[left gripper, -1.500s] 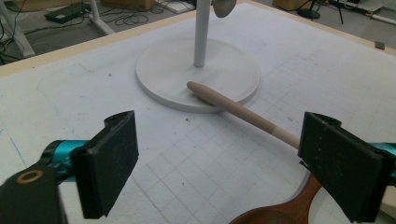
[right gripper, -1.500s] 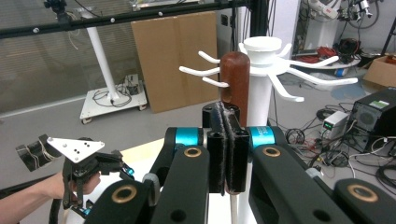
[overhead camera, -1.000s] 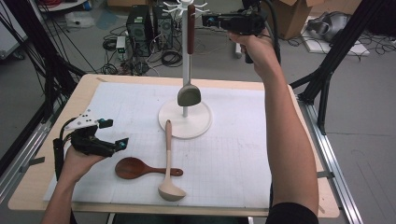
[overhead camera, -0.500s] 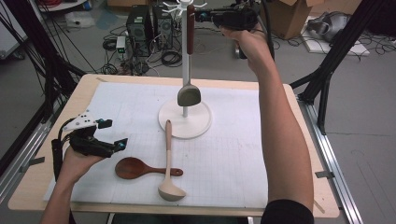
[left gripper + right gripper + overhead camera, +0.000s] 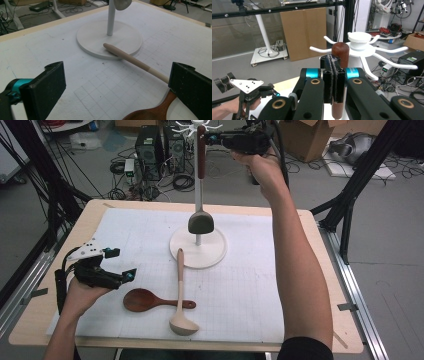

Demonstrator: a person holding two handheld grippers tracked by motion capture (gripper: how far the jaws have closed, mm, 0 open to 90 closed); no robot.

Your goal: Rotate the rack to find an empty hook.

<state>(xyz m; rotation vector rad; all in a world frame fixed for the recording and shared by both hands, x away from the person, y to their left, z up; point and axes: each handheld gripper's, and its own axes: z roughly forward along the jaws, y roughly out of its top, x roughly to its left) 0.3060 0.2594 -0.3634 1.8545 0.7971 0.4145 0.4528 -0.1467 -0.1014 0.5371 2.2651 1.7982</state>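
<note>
A white hook rack [image 5: 198, 195] stands on a round base [image 5: 212, 254] mid-table. Against its pole hangs a spatula with a dark brown handle [image 5: 201, 150] and a grey head [image 5: 200, 222]. My right gripper [image 5: 216, 139] is raised to the handle's top, jaws pressed together with nothing seen between them; the handle [image 5: 340, 51] stands just past their tips. My left gripper [image 5: 120, 263] rests open at the table's left. Between its jaws lie bare mat, a dark wooden spoon [image 5: 152, 112] and a pale ladle handle [image 5: 135, 61] whose end lies on the base [image 5: 95, 37].
The ladle [image 5: 180, 292] and the spoon [image 5: 142, 300] lie crossed on the white gridded mat [image 5: 260, 290], near the front. The rack's white hooks [image 5: 387, 60] spread out behind the handle. Cables, computer cases and cardboard boxes sit on the floor beyond the table.
My right gripper has shifted left, closer to the top of the spatula handle. The left gripper, spoon and ladle have stayed put.
</note>
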